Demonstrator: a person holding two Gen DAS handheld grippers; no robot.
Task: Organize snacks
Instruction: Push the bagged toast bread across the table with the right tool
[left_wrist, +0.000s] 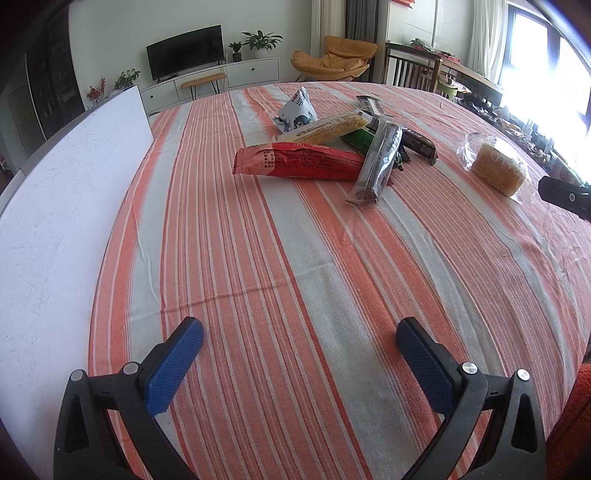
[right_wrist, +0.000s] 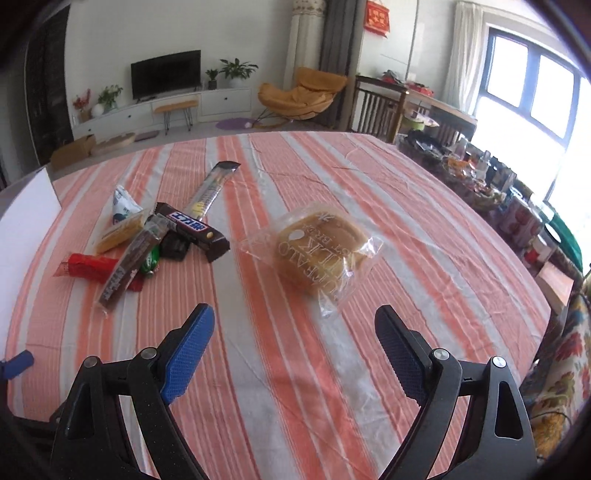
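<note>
A pile of wrapped snacks lies on the striped tablecloth (left_wrist: 295, 258): a red packet (left_wrist: 299, 162), a yellow cracker pack (left_wrist: 325, 130), a dark brown bar (left_wrist: 378, 162), a white-blue triangular pack (left_wrist: 298, 110) and a dark chocolate bar (right_wrist: 192, 229). A bread bun in clear plastic (right_wrist: 317, 251) lies apart to the right, also seen from the left wrist as the bun (left_wrist: 496, 168). My left gripper (left_wrist: 299, 332) is open, well short of the pile. My right gripper (right_wrist: 295, 325) is open, just in front of the bun's wrapper.
A white board (left_wrist: 55, 206) lies along the table's left side. Cluttered jars and boxes (right_wrist: 517, 206) line the right edge by the window. A long thin sachet (right_wrist: 212, 188) lies behind the pile. A floral cloth (right_wrist: 561, 362) hangs at the near right.
</note>
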